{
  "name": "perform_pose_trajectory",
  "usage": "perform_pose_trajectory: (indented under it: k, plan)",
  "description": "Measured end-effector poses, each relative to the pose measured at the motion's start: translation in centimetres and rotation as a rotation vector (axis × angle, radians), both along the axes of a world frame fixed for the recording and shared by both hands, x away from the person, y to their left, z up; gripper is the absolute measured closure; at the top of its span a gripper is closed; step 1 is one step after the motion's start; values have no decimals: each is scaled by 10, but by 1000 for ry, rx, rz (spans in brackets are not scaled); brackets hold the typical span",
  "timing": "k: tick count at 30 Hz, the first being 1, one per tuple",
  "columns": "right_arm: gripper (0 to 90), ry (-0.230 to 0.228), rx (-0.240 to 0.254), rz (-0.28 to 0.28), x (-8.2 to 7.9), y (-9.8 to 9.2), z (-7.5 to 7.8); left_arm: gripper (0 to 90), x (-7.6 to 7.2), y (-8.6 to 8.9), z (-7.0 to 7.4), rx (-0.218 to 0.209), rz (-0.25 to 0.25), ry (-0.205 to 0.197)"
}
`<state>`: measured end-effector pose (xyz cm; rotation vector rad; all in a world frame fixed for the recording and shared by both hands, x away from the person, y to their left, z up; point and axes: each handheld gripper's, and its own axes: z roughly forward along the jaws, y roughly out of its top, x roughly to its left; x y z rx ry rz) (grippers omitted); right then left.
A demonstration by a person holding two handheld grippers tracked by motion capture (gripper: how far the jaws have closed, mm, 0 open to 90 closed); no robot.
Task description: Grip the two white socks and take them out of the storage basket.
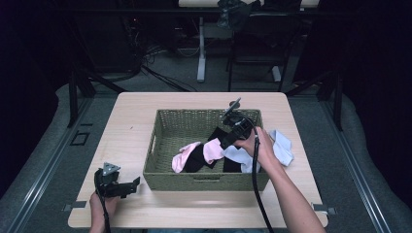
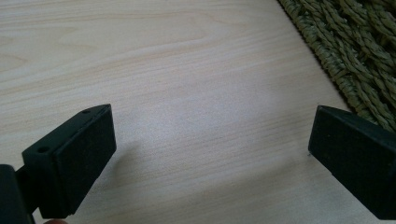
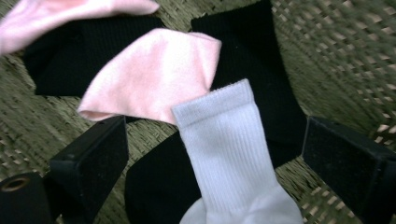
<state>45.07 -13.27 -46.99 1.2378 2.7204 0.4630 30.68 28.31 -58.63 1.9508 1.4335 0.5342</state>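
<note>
A woven basket (image 1: 165,127) stands in the middle of the wooden table (image 1: 131,116). Inside it lie pink socks (image 1: 185,156), black socks (image 1: 197,160) and a white sock (image 1: 236,155). In the right gripper view a white sock (image 3: 224,144) runs up between the open jaws, over a black sock (image 3: 261,79), with a pink sock (image 3: 154,74) beyond. My right gripper (image 1: 224,141) hangs open over the basket's right half. My left gripper (image 1: 132,187) rests open low over the bare table (image 2: 187,93), left of the basket (image 2: 355,51).
Another white sock (image 1: 283,145) lies on the table just right of the basket. Beyond the table's far edge stand a table leg (image 1: 200,46) and dark frames on the floor. Bare tabletop lies left of the basket and along the front.
</note>
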Motion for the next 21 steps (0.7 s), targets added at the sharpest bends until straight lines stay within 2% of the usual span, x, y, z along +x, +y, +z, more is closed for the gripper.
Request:
perform_pose_trajectory:
  k: [1,3,9,10,12,14,15,21]
  plan:
    - [78,-4,16,-8,1,1,-5,8,0,0,0,0,-1,1]
    - [95,24,-14,10,6,3,-11,8,0,0,0,-2,1,0]
    - [131,55,-14,-2,12,6,-27,9,0,0,0,-1,2,1]
    - [133,47,-11,-12,12,7,-30,8,0,0,0,-1,2,2]
    - [139,67,-28,-1,14,7,-33,8,0,0,0,-2,1,1]
    - [144,65,-25,-5,14,7,-35,8,0,0,0,-2,1,1]
    - [147,81,-34,-2,15,9,-39,8,0,0,0,-3,0,-1]
    - [186,107,-40,-25,21,11,-55,9,0,1,1,0,-2,8]
